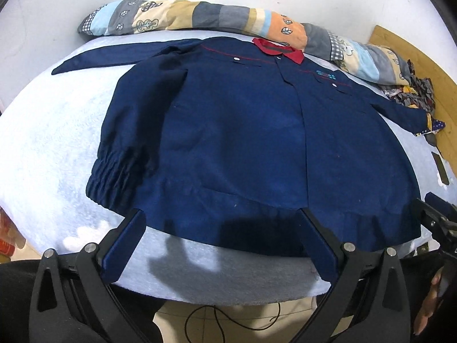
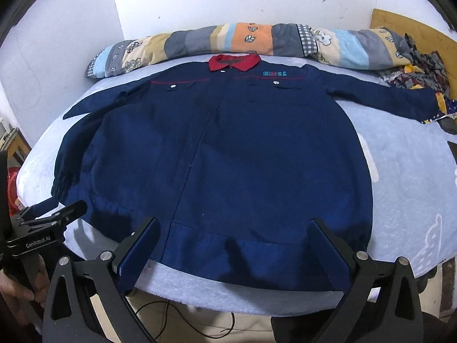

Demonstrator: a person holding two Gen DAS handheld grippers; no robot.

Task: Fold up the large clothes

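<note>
On the light blue bed cover (image 1: 57, 143), the navy jacket (image 1: 242, 131) lies flat, front up, red collar (image 1: 278, 48) at the far side by the patchwork quilt roll (image 1: 200, 18), hem along the near edge. Both sleeves are spread outward, so it reads as laid out ready and no fold made yet. Left gripper (image 1: 222, 237) hangs over the hem's left-centre, fingers wide apart, gripping nothing; right gripper (image 2: 235, 245) sits over the hem right of centre, also wide apart and empty. My guess: both are parked at the near edge, spread, so each can drop onto a hem corner or move out to a sleeve. Flat layout plus buttoned placket makes for a clean centre line to fold around. View differences: the left wrist camera shows the elastic gathered hem corner (image 1: 114, 171) on the left and the full left sleeve (image 1: 120, 54) running out to its cuff; it catches the right gripper only as a black edge at the frame's right. The right wrist camera shows the chest logo (image 2: 273, 73) head-on, the right sleeve (image 2: 385, 97) reaching a pile of patterned cloth (image 2: 420, 71), and the left gripper's body at the lower left with a hand (image 2: 20, 285) on its handle. Fabric looks stiffish, so it should hold a crease.
</note>
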